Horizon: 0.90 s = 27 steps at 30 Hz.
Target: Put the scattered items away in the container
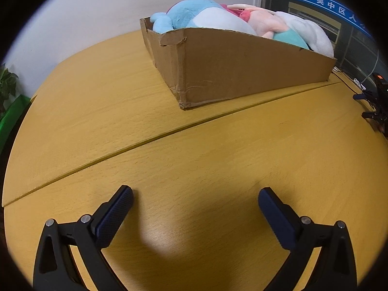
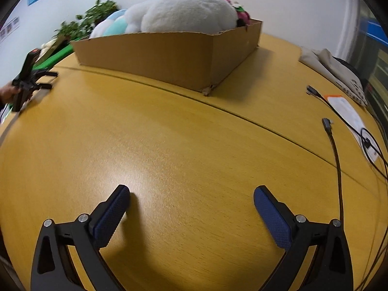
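Cardboard box (image 1: 242,72) (brimful) of plush toys (image 1: 208,17)

Office-like room, pale wood-grain desks (image 2: 169,145) pushed edge to edge ahead of the tongs, plain white wall (image 1: 84,19) beyond, blue Chinese-lettered sign (image 1: 339,9) upper right, potted plant (image 2: 92,19), loose cables (image 2: 337,160) at right

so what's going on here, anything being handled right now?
Nothing is held at the moment. The left gripper and right gripper both hover over bare wood of the table, jaws wide open with nothing between them. The cardboard box sits farther back, already piled with plush toys that rise above its rim. No toys show loose on the tabletop; only some cables and a paper lie off to the right side.
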Each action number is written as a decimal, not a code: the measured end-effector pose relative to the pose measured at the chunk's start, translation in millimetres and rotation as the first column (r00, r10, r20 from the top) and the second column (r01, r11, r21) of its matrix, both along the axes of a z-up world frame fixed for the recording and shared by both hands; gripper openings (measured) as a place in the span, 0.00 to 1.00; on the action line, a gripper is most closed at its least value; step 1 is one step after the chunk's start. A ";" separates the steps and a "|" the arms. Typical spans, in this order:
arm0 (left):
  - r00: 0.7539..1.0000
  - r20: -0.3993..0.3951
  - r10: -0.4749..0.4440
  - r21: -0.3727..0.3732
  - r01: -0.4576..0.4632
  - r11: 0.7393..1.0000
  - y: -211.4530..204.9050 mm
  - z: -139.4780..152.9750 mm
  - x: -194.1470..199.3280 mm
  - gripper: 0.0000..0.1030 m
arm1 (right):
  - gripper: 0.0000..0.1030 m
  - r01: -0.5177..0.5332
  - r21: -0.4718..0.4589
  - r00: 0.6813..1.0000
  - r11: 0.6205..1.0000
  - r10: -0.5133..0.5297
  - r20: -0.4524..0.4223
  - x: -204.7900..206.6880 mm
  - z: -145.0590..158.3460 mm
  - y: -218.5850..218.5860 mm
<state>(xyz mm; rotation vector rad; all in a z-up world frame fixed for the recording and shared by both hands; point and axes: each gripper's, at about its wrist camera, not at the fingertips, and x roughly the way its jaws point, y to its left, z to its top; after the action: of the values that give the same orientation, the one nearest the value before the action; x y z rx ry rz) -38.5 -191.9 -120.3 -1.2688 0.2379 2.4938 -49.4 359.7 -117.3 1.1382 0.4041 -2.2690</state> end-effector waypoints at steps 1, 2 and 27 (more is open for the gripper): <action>1.000 0.001 0.001 -0.001 -0.001 1.000 -1.5 -0.6 -4.5 1.00 | 1.00 -0.030 0.002 1.000 1.000 0.030 -0.001 1.1 0.1 1.6; 1.000 0.002 0.002 0.000 -0.002 1.000 -3.8 -0.6 -5.0 1.00 | 1.00 -0.052 0.002 0.999 0.999 0.052 -0.001 1.9 0.1 2.7; 1.000 0.003 0.003 -0.001 -0.003 1.000 -2.9 0.9 -6.2 1.00 | 1.00 -0.068 0.006 0.998 0.998 0.068 -0.001 -7.1 -1.7 1.9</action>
<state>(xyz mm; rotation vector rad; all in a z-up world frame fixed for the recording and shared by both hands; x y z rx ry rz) -44.6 -194.9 -119.4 -1.2737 0.2376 2.4944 -56.5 361.5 -119.0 1.1091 0.4441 -2.2109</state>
